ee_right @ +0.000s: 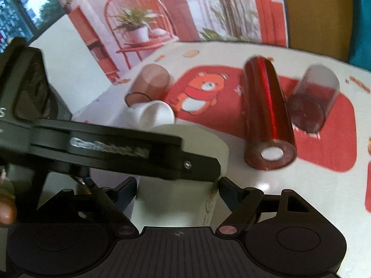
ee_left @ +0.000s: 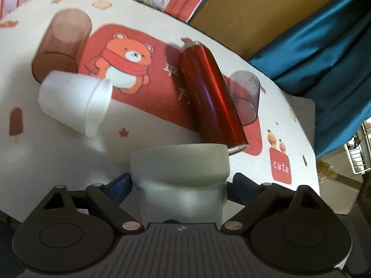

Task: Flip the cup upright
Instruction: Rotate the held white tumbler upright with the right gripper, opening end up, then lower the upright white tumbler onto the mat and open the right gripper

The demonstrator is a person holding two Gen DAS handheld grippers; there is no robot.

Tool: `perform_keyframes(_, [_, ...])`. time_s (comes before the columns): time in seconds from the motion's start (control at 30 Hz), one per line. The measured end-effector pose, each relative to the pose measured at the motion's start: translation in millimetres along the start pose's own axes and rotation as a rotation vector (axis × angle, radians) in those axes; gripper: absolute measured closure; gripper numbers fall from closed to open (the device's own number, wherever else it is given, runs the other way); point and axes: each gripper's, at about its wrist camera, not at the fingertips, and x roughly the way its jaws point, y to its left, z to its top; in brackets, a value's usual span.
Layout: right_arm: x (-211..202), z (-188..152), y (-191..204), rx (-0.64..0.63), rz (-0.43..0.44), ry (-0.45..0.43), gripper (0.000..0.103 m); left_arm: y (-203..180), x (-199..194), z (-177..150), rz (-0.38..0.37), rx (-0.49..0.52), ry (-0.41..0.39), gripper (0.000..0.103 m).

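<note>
Held cup: pale cup [ee_left: 179, 176] fills the near foreground, long axis along the camera line, wide rim pointing away toward the counter [ee_left: 143, 125].
Left gripper [ee_left: 179, 183]: blue-padded fingers [ee_left: 120, 185] pressed on both sides of the cup body.
Right gripper [ee_right: 177, 185]: fingers either side of the same cup [ee_right: 185, 197]; contact unclear, cannot tell.
Obstruction: left gripper's black body [ee_right: 104, 148] crosses the right view.
Surroundings: white cup [ee_left: 74, 103] on its side; brown tumbler [ee_left: 61, 44] and clear tumbler [ee_left: 245, 97] lying down; red cylinder [ee_left: 211, 95] on bear mat [ee_left: 139, 69].
</note>
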Motion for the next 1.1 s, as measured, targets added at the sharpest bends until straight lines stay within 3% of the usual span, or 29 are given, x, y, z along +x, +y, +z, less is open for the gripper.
perform_keyframes(0.43, [-14.0,20.9,7.8,-0.14,0.0,-0.133,0.032,-8.8,-47.5,20.6,-0.074,0.11,-0.201,0.015])
perform_keyframes(0.77, [-7.3,20.1,29.4,-0.35,-0.1,-0.219,0.031,-12.3,-52.4,21.2,-0.051,0.156,-0.25,0.015])
perform_keyframes(0.97, [7.9,25.7,42.2,-0.439,-0.159,-0.253,0.029,-15.9,-55.8,21.1,0.009,0.197,-0.276,0.015])
perform_keyframes(1.1, [14.7,32.0,43.0,-0.445,-0.182,-0.255,0.029,-13.1,-58.7,25.2,-0.012,0.183,-0.291,0.015])
